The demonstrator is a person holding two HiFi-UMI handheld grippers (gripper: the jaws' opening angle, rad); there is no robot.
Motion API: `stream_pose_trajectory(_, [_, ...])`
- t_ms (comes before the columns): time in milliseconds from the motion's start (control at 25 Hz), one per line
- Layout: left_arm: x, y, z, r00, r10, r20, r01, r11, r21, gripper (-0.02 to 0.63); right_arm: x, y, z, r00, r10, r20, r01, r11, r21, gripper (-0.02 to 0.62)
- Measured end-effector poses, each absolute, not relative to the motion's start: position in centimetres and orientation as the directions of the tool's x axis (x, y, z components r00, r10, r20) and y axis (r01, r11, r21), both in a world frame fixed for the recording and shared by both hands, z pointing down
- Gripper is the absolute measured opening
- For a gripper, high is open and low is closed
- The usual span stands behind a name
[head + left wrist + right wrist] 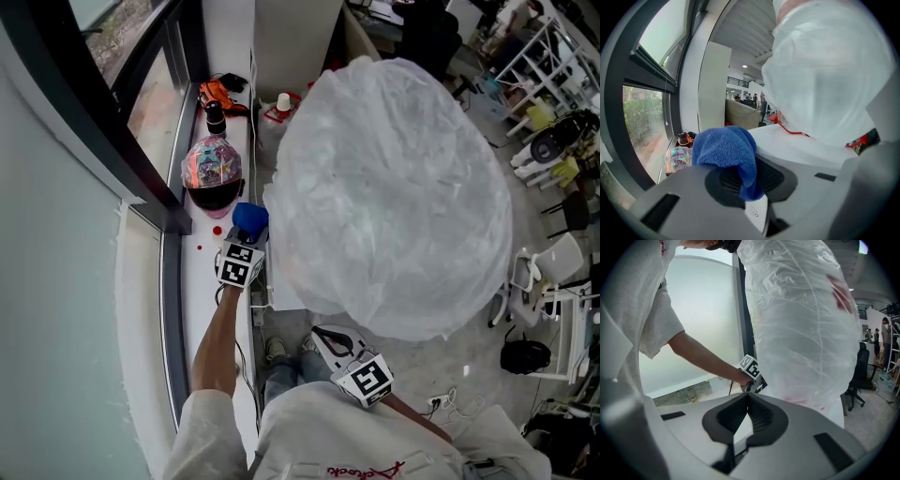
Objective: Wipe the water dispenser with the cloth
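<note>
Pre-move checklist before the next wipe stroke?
1. Cloth gripped: ok. The left gripper has its tongs shut on the blue cloth.
2. Cloth touching the water dispenser: cannot tell. The cloth is at the edge of its white top, but contact is not visible.
3. Surface to wipe exposed: ok. The white top is bare beside the plastic-wrapped bottle.
4. Right gripper free: ok. Tongs shut, nothing between them.
5. Room on the sill side: not ok, probably. The helmet sits close beyond the cloth.
</note>
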State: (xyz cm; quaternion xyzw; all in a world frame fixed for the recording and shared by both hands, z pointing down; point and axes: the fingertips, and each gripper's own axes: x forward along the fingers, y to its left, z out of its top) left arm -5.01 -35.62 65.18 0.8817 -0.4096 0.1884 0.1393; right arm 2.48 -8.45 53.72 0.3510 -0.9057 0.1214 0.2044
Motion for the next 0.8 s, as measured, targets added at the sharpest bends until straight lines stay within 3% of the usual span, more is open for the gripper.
stream_pose_trajectory(800, [-4.7, -15.9, 62.8, 0.619, -0.718, 0.317, -0.778, -0.617, 0.12, 0.058, 0.7, -6.7, 54.0, -0.709, -0.548, 0.445, -0.642, 0.762, -0.085, 0.014])
